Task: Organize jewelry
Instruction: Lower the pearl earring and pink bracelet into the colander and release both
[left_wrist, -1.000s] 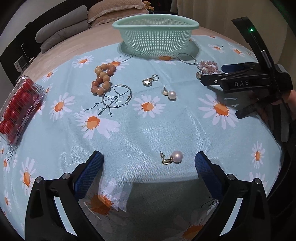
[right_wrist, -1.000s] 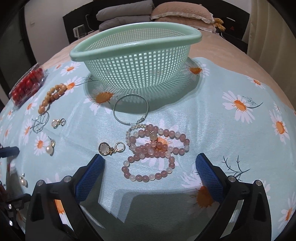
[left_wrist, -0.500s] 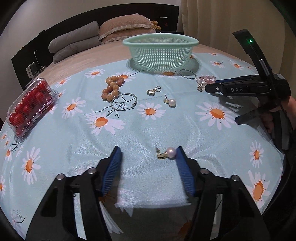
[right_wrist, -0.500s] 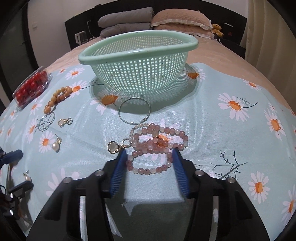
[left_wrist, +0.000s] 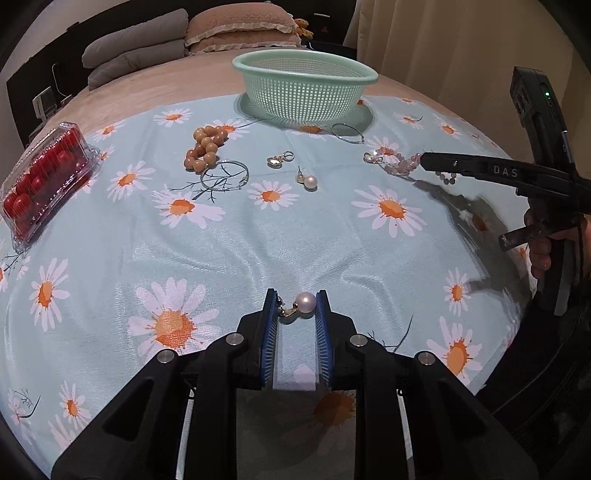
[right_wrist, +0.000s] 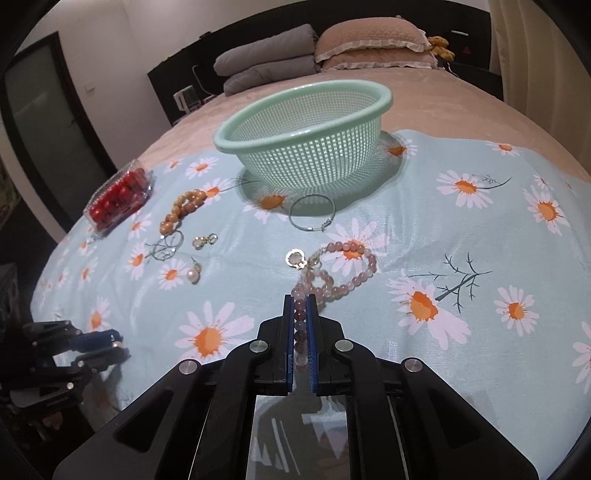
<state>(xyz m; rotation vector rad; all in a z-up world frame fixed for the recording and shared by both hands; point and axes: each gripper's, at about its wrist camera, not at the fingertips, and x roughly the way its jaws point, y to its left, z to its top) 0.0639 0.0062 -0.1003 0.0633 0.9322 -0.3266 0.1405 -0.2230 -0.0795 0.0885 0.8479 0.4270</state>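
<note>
On the daisy-print cloth (left_wrist: 258, 251), I had the green mesh basket (right_wrist: 306, 147) well ahead. My right gripper (right_wrist: 301, 306) pinched a strand of the pink bead bracelet (right_wrist: 347, 266), most of it trailing; I judged a slow lift wise. My left gripper (left_wrist: 295, 308) squeezed the pearl earring (left_wrist: 301, 305), barely, at the tips.

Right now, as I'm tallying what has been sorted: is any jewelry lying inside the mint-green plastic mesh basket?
No: the right wrist view shows the mint-green plastic mesh basket with nothing inside it.
</note>
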